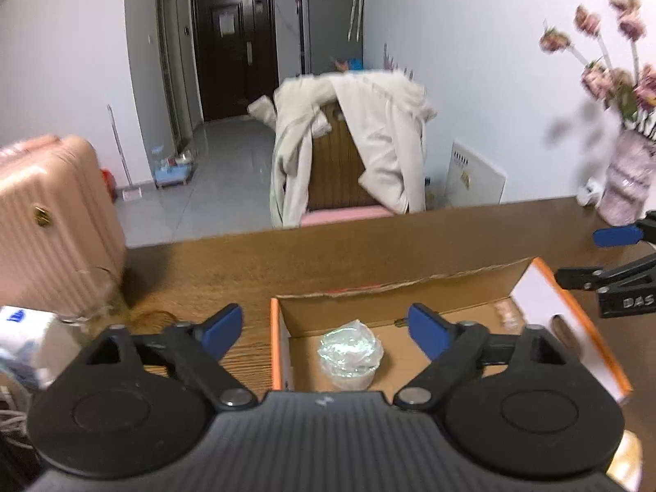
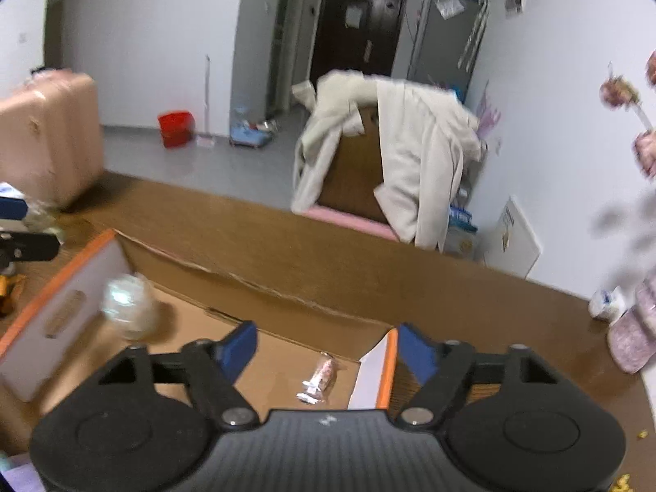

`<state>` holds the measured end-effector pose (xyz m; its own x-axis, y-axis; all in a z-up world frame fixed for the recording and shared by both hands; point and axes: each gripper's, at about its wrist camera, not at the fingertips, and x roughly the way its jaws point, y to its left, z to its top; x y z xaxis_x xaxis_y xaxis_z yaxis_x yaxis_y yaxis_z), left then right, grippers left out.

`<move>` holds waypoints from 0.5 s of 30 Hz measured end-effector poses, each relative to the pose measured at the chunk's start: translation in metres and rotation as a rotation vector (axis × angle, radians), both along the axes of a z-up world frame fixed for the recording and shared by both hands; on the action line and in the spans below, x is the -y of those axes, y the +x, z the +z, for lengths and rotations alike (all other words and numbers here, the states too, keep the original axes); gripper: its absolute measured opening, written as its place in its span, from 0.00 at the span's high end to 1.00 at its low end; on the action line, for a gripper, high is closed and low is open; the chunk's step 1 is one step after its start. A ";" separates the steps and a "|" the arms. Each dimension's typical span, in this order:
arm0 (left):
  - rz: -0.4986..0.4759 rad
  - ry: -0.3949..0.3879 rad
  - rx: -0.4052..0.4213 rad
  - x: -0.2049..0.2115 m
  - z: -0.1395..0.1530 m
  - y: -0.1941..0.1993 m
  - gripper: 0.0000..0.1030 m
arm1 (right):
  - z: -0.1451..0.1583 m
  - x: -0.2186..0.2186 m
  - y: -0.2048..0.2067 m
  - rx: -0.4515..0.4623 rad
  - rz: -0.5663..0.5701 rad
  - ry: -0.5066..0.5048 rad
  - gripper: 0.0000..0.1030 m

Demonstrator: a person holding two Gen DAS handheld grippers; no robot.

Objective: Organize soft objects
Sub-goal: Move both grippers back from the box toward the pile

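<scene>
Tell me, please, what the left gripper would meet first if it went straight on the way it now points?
Most likely the clear-wrapped round item lying in the cardboard box: it sits between the open left gripper fingers, though depth is uncertain.

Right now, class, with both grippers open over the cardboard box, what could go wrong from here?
1. The torn far wall of the cardboard box looks flimsy; a bump from the left gripper might shove the box.
2. The clear-wrapped bundle looks slippery and may squirt out if pinched.
3. The right gripper straddles the box's orange edge and may snag it reaching for the small packet.
</scene>
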<state>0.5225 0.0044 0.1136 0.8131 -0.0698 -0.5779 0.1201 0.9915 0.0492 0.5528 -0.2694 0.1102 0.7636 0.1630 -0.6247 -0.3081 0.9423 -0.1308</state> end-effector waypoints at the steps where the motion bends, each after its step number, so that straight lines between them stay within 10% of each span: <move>1: -0.007 0.006 0.026 0.001 0.010 -0.013 0.11 | 0.012 0.002 -0.013 0.016 0.011 -0.001 0.23; 8: -0.009 -0.036 0.167 -0.003 0.061 -0.114 0.01 | 0.078 0.013 -0.113 0.123 0.083 0.012 0.06; 15: -0.021 -0.016 0.296 -0.007 0.065 -0.220 0.00 | 0.082 0.017 -0.220 0.246 0.112 0.012 0.00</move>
